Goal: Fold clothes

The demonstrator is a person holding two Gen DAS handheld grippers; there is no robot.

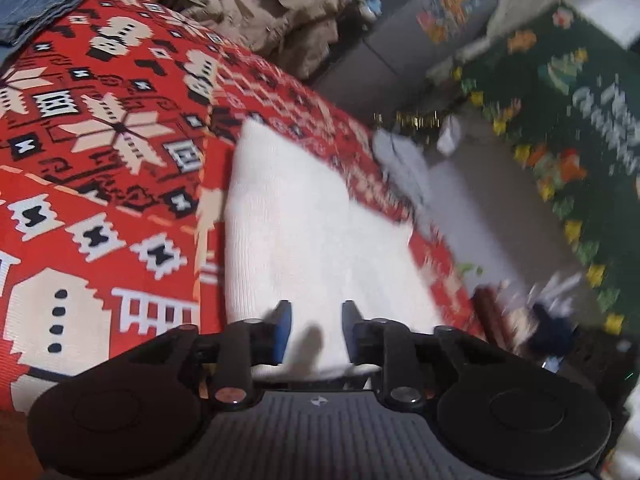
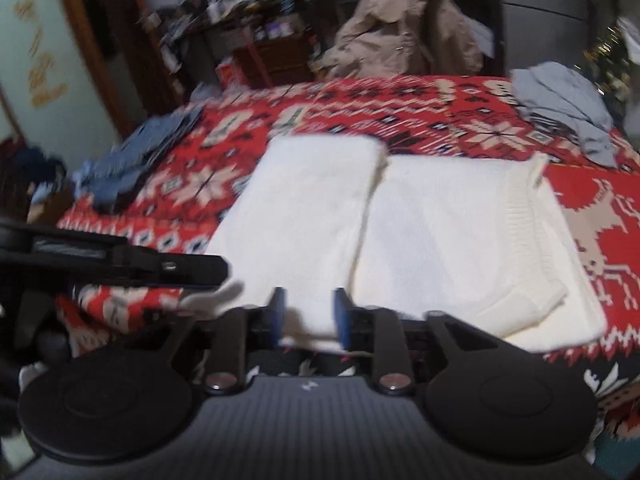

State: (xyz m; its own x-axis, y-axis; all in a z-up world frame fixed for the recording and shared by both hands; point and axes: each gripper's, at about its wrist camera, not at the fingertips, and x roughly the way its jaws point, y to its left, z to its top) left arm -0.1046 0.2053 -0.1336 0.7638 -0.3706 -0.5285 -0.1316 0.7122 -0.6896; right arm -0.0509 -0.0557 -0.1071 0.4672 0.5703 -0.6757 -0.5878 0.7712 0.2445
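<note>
White knit fills both wrist views: a cream sweater (image 2: 420, 232) lies on a bed under a red patterned blanket (image 2: 452, 120), with 1 panel already turned in over the body along a lengthwise crease. The right claw (image 2: 307, 314) has its 2 blue pads either side of the near edge of that panel, partly spread with cloth between them, apparently gripping the hem, though blur makes the firmness of the hold hard to judge. The left claw (image 1: 316, 330) stands the same way, pads apart around a white fold at the sweater's edge.

Judged from this, the fold is midway: the side is in, and the near edge looks ready to be carried toward the far end. That move calls for both claws to lift together and level, keeping the doubled layers from sliding apart.

Around the sweater, folded denim (image 2: 136, 160) rests to the left on the blanket and a grey garment (image 2: 568, 112) lies crumpled at the far right corner, both well apart from the landing area. A tan jacket (image 2: 404, 28) is draped beyond the bed.
</note>
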